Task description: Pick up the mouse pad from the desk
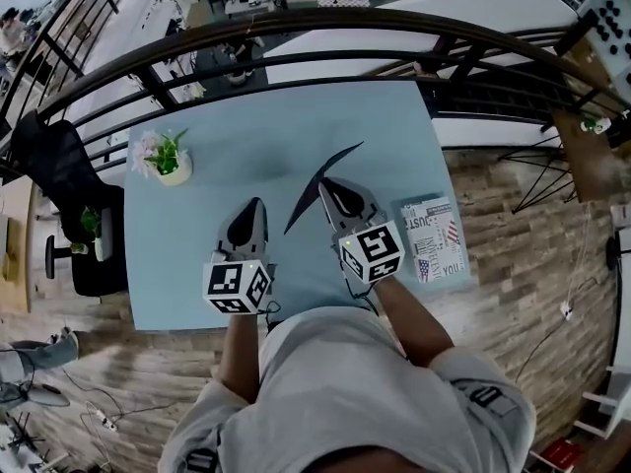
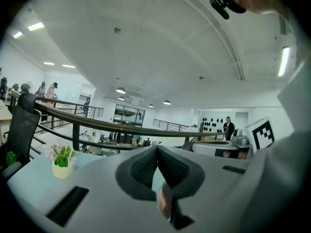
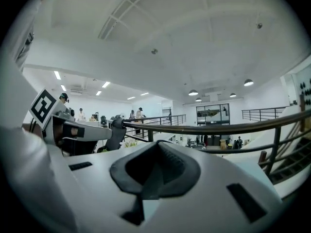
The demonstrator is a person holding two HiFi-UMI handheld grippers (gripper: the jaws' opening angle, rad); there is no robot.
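The mouse pad point(image 1: 340, 158) is a thin dark sheet, lifted off the light-blue desk point(image 1: 296, 116) and seen nearly edge-on as a curved strip. My right gripper point(image 1: 323, 181) is shut on its near edge. In the right gripper view the pad point(image 3: 154, 178) shows as a dark sliver pinched between that gripper's point(image 3: 156, 144) pads. My left gripper point(image 1: 256, 202) hovers just left of the pad, apart from it. Its jaws point(image 2: 157, 148) meet at the tips with nothing of the pad between them. Both grippers point almost level, towards the railing.
A small potted plant point(image 1: 168, 161) stands at the desk's left side, and a magazine point(image 1: 434, 239) lies at its right front corner. A dark curved railing point(image 1: 325, 30) runs behind the desk. An office chair point(image 1: 69, 205) stands to the left.
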